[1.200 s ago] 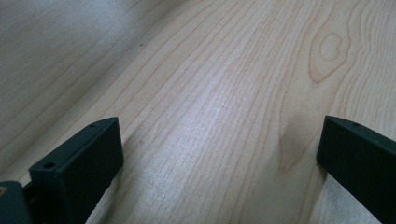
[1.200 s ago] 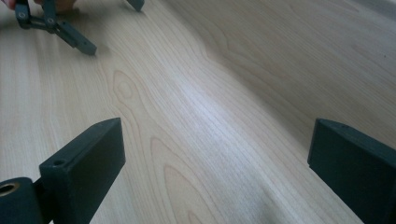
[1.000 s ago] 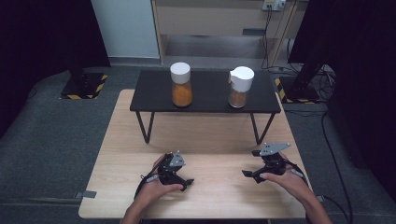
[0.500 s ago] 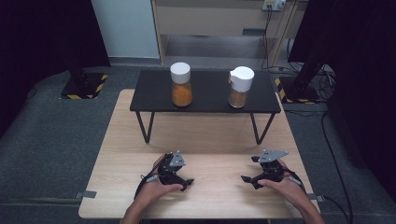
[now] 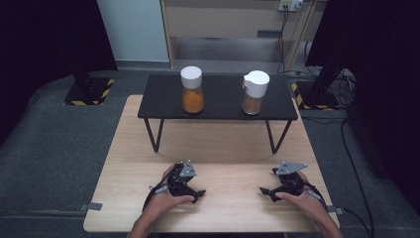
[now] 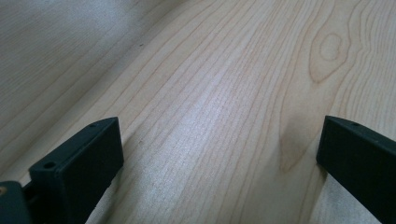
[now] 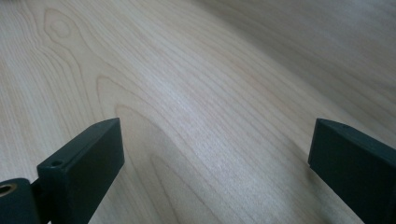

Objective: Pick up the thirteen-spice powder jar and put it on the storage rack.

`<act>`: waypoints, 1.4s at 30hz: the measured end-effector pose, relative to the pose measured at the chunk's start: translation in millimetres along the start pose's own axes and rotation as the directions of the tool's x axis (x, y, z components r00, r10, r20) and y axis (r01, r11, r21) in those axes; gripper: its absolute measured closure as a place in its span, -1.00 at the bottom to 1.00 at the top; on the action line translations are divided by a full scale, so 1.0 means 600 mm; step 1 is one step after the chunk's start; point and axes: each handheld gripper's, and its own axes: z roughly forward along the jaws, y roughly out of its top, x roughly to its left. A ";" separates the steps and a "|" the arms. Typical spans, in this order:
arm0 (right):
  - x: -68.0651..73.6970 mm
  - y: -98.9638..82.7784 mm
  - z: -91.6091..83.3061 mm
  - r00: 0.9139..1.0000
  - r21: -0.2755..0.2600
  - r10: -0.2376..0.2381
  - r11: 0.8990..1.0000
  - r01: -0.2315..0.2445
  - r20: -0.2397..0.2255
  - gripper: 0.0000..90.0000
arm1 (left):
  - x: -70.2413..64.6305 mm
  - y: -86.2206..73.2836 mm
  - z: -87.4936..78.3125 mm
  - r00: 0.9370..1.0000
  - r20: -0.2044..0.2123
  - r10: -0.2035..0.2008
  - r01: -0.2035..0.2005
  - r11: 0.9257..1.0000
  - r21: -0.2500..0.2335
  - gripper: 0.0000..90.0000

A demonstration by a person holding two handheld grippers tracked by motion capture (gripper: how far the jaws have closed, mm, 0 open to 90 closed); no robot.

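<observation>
— Where are the two tongs, and how do their jaws stand?

— The left gripper (image 5: pixel 197 193) and the right gripper (image 5: pixel 266 191) both rest low on the wooden table (image 5: pixel 223 148), near its front edge, each held by a hand and pointing inward toward the other. Both have their jaws spread wide, with bare wood grain between them and nothing held.

— What lies beyond them?

— A low black stand (image 5: pixel 218 96) sits on the far half of the table, well apart from both grippers. On it stand two jars: an orange jar (image 5: pixel 192 90) at left with a white lid, upright, and a brown jar (image 5: pixel 255 92) at right whose white lid sits tilted.
</observation>
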 end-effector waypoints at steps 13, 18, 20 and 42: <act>0.012 0.005 0.006 1.000 0.033 -0.014 0.999 0.013 0.022 -0.96 | -0.001 -0.001 0.001 1.000 0.000 -0.005 0.005 1.000 -0.004 -1.00; 0.013 0.005 0.006 1.000 0.034 -0.007 0.999 0.006 0.027 -0.97 | -0.001 -0.001 0.001 1.000 0.000 -0.005 0.005 1.000 -0.005 -1.00; 0.014 0.005 0.006 1.000 0.034 -0.005 0.999 0.004 0.027 -0.97 | -0.001 -0.001 0.001 1.000 0.000 -0.005 0.005 1.000 -0.005 -1.00; 0.019 0.004 0.005 0.999 0.033 0.004 0.999 -0.006 0.041 -0.97 | -0.002 -0.001 0.001 1.000 -0.004 -0.009 0.009 1.000 -0.005 -1.00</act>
